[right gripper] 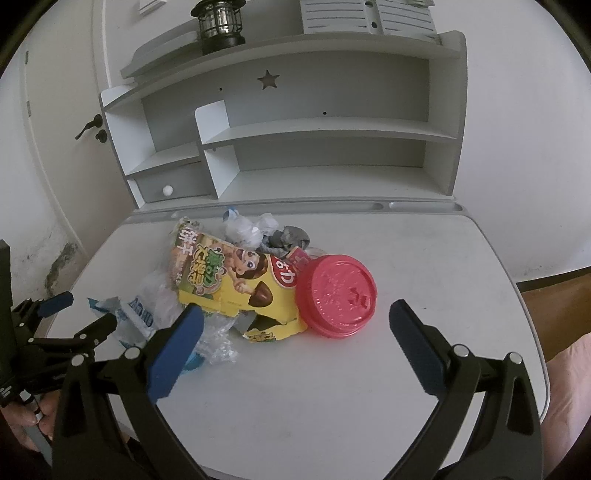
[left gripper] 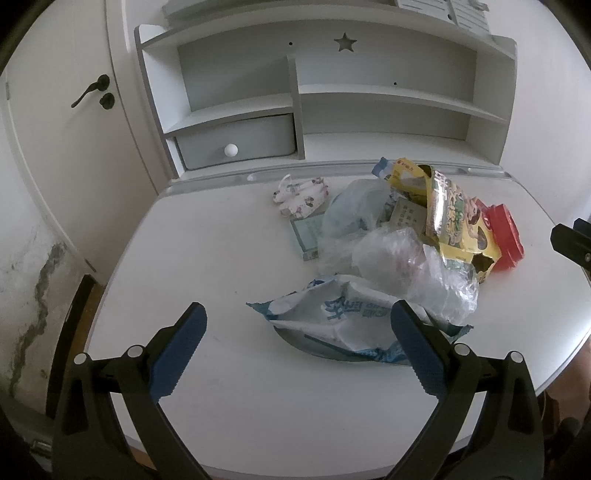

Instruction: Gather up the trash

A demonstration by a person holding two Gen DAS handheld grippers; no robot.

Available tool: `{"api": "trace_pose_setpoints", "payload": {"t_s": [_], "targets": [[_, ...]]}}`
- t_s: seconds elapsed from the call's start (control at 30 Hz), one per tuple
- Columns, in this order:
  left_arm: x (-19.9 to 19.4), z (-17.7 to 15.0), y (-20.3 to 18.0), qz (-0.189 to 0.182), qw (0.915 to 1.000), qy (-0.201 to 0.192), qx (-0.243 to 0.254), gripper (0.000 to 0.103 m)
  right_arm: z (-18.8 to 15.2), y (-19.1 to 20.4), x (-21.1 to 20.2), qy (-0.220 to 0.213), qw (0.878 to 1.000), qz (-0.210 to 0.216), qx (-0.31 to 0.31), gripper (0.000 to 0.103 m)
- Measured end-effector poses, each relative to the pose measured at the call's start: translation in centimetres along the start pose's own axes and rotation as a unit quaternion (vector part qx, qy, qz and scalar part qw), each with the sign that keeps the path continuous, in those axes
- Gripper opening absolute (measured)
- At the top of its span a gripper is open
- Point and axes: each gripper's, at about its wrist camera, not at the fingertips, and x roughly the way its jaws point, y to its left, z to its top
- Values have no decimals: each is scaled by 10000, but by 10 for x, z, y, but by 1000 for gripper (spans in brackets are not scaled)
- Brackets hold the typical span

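Blue-padded, my left gripper [left gripper: 298, 314] is spread wide and holds nothing; it hovers over the near part of the white desk [left gripper: 221, 387], with its right finger in front of the torn blue-and-white wrapper [left gripper: 332, 321] lying flat just ahead. My right gripper [right gripper: 295, 314] is spread just as wide and also has nothing in it; its left pad sits in front of the yellow snack box [right gripper: 236, 284], and the red plastic lid [right gripper: 338, 295] lies between its fingers, further off.

Beyond the wrapper, crumpled clear plastic [left gripper: 410, 266] heaps up against the yellow box, which leans across the pile with the red lid touching its right end. Left of the heap, a small greenish card packet [left gripper: 308, 236] lies flat, partly under a cloudy plastic bag [left gripper: 351, 206], and a patterned white face mask [left gripper: 301, 194] rests just beyond it, a little apart from the rest.

At the back of the desk stands a white shelf unit [left gripper: 388, 96] with a star cut-out and a small drawer with a round white knob [left gripper: 231, 150]. A dark lantern [right gripper: 219, 24] sits on top of the unit. A door with a black handle [left gripper: 92, 90] is on the left.
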Motion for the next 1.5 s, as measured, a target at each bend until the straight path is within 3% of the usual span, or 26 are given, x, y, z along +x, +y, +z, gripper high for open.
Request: {"api": "trace_pose_setpoints", "payload": {"t_s": [1.3,1.4,1.5], "targets": [[5,0,6,44,10000,18,73,97,-3,2,-1,13,10000,9,-7,97],[12,3,21,-218,9994,182,-209,97,-3,2,1,38,10000,-1,-5,97],[24,-1,20,-871,9936,586,-405,97,-4,1,5,134,9999,38,-8,97]]}}
